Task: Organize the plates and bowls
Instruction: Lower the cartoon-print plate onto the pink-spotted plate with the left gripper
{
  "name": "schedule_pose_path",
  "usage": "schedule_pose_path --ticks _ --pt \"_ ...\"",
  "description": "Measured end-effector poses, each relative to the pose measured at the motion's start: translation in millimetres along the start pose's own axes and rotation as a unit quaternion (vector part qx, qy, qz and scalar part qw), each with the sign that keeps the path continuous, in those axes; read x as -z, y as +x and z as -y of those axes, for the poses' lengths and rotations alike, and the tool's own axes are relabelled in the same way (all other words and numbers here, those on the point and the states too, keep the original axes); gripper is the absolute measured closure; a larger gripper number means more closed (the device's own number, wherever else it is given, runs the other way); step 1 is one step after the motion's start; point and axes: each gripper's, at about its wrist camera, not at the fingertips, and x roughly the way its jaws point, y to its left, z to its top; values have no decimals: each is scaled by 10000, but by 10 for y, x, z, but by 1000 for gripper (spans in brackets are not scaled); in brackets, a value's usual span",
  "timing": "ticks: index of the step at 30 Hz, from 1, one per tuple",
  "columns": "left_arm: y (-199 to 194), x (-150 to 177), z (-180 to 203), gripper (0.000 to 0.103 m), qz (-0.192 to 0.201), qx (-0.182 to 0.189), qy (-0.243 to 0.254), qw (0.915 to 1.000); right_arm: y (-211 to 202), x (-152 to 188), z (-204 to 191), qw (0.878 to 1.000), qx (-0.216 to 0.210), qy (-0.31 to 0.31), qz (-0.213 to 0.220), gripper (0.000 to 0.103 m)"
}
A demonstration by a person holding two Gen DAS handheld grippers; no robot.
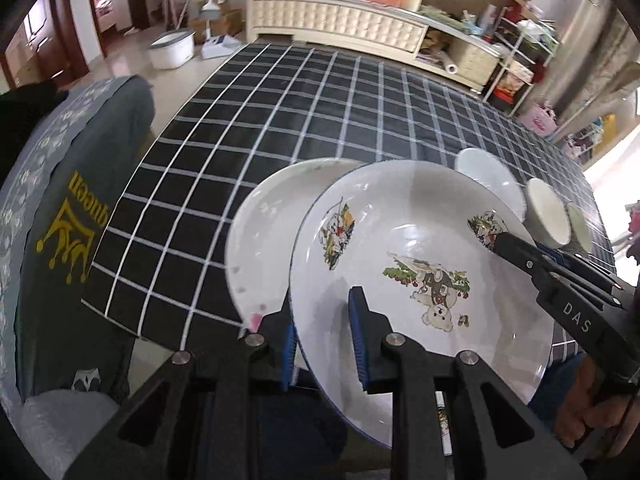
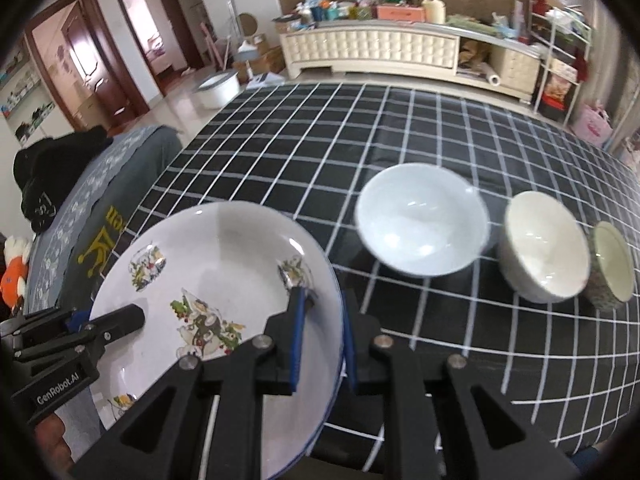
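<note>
Blue-padded fingers (image 1: 362, 344) of my left gripper (image 1: 326, 346) pinch the near-left rim of the bear-printed plate (image 1: 400, 248); my right gripper (image 2: 322, 344) clamps the opposite rim, so both are closed on it and neither is nearer. I hold the plate tilted above the worktop's (image 1: 280, 120) near edge. A plain plate (image 1: 264, 232) lies just left, partly beneath it, probably where it stacks. Three bowls (image 2: 422, 220) line the right side.

A home living room — a long cream cabinet (image 2: 372, 50) heaped with household clutter. Wooden doors (image 2: 86, 62) open onto other rooms — a checked tablecloth (image 1: 320, 112) covers the table.
</note>
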Motion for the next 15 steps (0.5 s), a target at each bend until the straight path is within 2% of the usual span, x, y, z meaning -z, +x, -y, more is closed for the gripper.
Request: schedule_pose_path --ticks 10,15 --pt "186 25 -250 81 -112 -13 -387 9992 303 4 -238 9985 -7 -380 -387 82" --pt "267 10 -299 81 -177 -51 -409 9990 389 -7 -273 9980 33 -438 -454 82"
